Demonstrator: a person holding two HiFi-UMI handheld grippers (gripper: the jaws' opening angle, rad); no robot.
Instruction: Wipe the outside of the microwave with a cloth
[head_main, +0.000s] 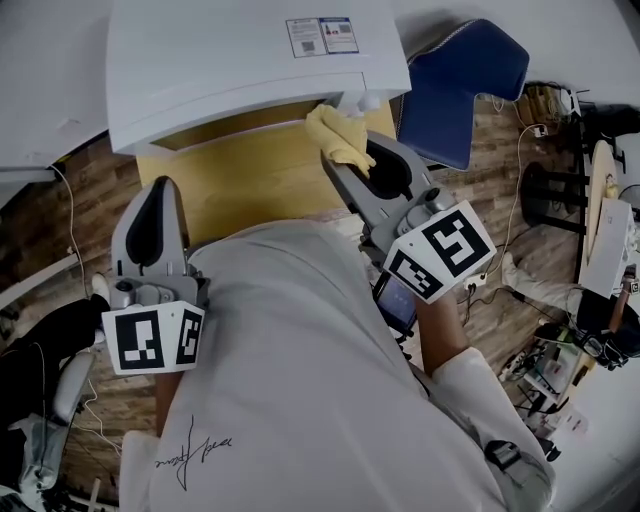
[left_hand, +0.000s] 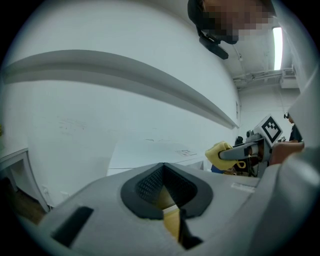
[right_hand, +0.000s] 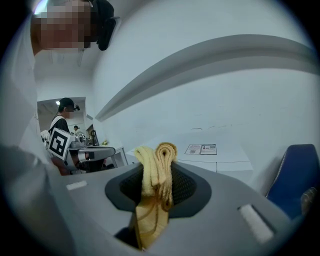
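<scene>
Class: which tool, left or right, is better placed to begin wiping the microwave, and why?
Right. The right tool grips the yellow cloth close to the microwave; the left tool is shut, empty and farther back.

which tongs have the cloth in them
The right tongs: a folded yellow cloth is pinched between them. The left tongs are shut with nothing in them.

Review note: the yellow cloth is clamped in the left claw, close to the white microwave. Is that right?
Not quite. The yellow cloth is clamped in the right claw, not the left. The right gripper view shows it pinched between that claw's pads, while the left gripper view shows the left claw shut on nothing. The cloth is close to the white microwave, as you say.
</scene>
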